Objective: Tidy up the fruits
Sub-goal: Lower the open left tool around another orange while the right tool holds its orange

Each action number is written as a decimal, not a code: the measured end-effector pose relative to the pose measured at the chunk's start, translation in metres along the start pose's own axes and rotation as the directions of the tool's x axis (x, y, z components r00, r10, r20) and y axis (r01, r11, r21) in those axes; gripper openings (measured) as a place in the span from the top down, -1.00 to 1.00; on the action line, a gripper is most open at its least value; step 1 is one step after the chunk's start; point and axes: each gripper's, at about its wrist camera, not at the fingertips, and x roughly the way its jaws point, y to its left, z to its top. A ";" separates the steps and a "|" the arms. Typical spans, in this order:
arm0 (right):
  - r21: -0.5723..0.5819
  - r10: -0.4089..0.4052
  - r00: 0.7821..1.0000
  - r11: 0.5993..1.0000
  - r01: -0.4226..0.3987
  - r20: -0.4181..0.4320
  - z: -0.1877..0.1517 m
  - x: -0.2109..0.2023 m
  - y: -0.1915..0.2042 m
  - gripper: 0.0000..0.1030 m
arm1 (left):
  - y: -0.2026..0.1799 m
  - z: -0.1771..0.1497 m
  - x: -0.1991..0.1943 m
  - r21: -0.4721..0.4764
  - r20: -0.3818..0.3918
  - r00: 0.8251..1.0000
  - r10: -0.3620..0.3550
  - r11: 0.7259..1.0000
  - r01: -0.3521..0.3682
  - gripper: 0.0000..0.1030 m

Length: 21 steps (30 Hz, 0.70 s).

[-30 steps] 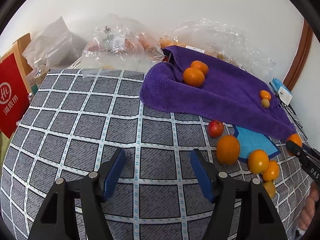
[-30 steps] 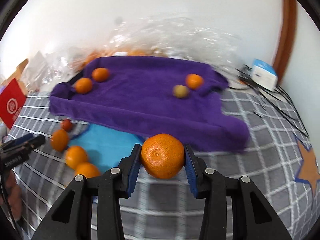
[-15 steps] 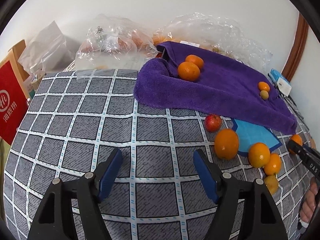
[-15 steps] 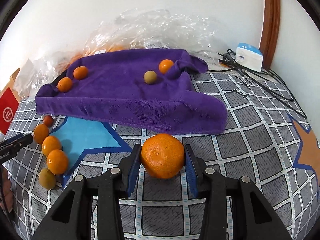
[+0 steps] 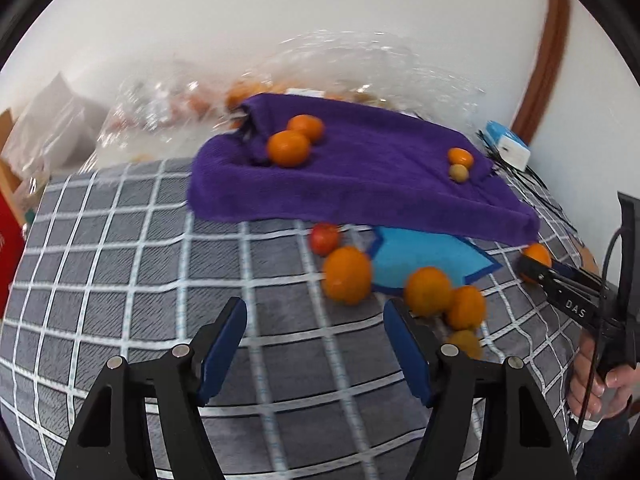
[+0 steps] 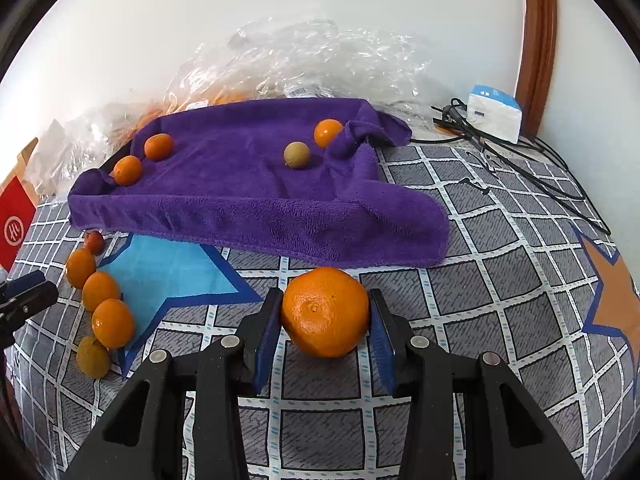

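My right gripper (image 6: 325, 322) is shut on a large orange (image 6: 325, 312), low over the grey checked cloth (image 6: 500, 280) in front of the purple towel (image 6: 248, 192). It also shows in the left wrist view (image 5: 538, 262). The towel carries two oranges at its left (image 6: 138, 158) and an orange (image 6: 327, 133) with a brownish fruit (image 6: 297, 155) at its right. A row of oranges (image 6: 100, 292), a small red fruit (image 6: 94, 241) and a yellowish fruit (image 6: 93, 356) lies left of the blue star patch (image 6: 168, 268). My left gripper (image 5: 314, 336) is open and empty, just short of that row (image 5: 347, 274).
Crinkled plastic bags (image 6: 304, 60) with more fruit lie behind the towel against the wall. A white and blue box (image 6: 494, 112) with black cables (image 6: 520, 160) sits at the back right. A red package (image 6: 16, 224) stands at the left edge.
My right gripper with the orange has dropped lower and drawn back from the towel. My left gripper has swung right and closer to the row of oranges, with motion blur.
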 end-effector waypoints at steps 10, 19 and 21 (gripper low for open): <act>0.015 0.015 1.000 1.000 -0.015 -0.001 0.000 0.000 -0.003 0.19 | -0.008 0.007 0.029 -0.091 -0.044 0.999 0.020 0.996 -0.024 -0.01; 0.010 0.011 1.000 1.000 -0.011 -0.013 0.001 0.004 0.000 0.19 | -0.009 0.003 0.030 -0.073 -0.004 0.996 0.090 0.993 -0.090 0.36; 0.019 0.021 1.000 1.000 -0.021 -0.015 0.001 0.005 -0.003 0.19 | -0.007 0.003 0.030 -0.084 -0.003 0.997 0.077 0.993 -0.077 0.36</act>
